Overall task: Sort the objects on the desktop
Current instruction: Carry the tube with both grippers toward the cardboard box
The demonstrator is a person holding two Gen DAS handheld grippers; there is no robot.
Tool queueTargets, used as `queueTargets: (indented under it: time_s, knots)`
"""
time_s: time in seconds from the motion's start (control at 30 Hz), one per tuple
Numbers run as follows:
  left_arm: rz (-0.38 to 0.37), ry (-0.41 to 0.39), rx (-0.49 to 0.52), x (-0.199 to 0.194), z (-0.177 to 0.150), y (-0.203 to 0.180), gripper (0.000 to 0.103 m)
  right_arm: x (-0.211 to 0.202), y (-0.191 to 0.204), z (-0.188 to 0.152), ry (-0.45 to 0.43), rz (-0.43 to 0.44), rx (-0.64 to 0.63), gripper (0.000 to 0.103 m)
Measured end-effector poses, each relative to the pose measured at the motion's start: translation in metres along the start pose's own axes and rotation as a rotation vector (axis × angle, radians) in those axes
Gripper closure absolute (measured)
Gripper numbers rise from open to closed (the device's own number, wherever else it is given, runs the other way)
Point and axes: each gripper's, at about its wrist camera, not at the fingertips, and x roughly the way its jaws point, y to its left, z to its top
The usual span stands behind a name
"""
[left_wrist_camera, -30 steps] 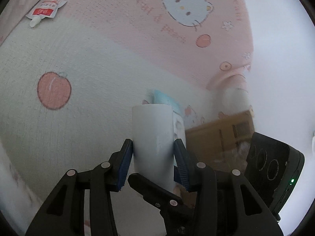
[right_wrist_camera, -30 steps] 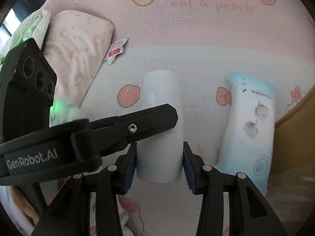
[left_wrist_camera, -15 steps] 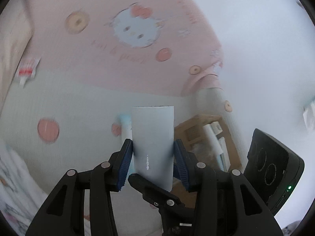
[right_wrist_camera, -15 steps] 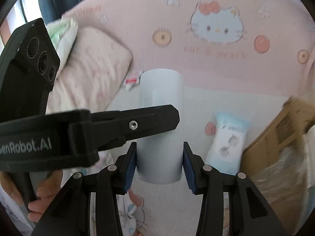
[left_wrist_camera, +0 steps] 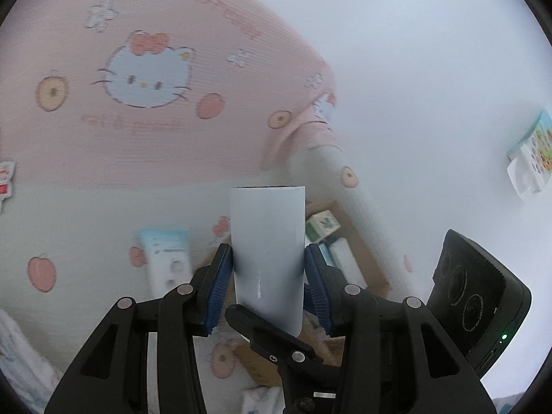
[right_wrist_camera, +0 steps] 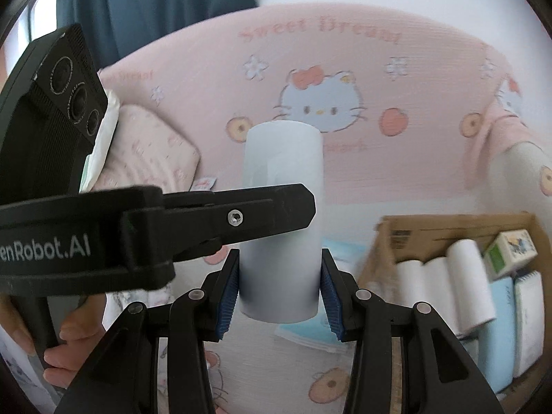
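Both tools grip one pale grey-white smooth cylinder [right_wrist_camera: 281, 220], likely a paper or plastic roll, held upright in the air above the pink cartoon-cat bedsheet [right_wrist_camera: 414, 158]. The left tool [left_wrist_camera: 269, 286] and the right tool [right_wrist_camera: 280, 291] each have their blue pads pressed against its opposite sides, jaws closed only as far as its width allows. This looks like the carrying step: the cylinder is lifted and is apparently bound for the brown cardboard box [right_wrist_camera: 445, 231], low on the right, which already holds similar white rolls [right_wrist_camera: 445, 286]. The next move calls for travelling over the box, lowering, then opening both tools together.
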Motion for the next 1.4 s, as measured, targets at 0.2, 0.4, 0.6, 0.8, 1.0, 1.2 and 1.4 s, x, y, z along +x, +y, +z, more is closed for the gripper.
queueTargets:
  time_s: [0.2, 0.4, 0.6, 0.8, 1.0, 1.2, 1.4]
  knots:
    - [-0.039, 0.035, -0.015, 0.023, 0.011, -0.025, 0.056, -0.020, -0.023, 0.006, -0.028, -0.062, 0.022, 0.062]
    - [-0.075, 0.054, -0.006, 0.037, 0.018, -0.046, 0.056, -0.035, -0.046, 0.014, -0.048, -0.096, 0.064, 0.062]
    - [-0.106, 0.097, -0.026, 0.053, 0.018, -0.055, 0.056, -0.045, -0.061, 0.017, -0.030, -0.123, 0.081, 0.062]
    - [-0.011, 0.143, 0.022, 0.074, 0.006, -0.069, 0.056, -0.043, -0.075, 0.009, 0.033, -0.109, 0.078, 0.060]
    - [-0.022, 0.186, -0.029, 0.098, 0.004, -0.068, 0.056, -0.046, -0.090, 0.002, 0.043, -0.117, 0.082, 0.058]
    - [-0.001, 0.238, -0.088, 0.118, 0.003, -0.060, 0.056, -0.040, -0.125, -0.002, 0.053, -0.015, 0.224, 0.057]
    - [0.062, 0.313, -0.071, 0.142, -0.003, -0.056, 0.056, -0.023, -0.146, -0.011, 0.111, 0.023, 0.302, 0.057]
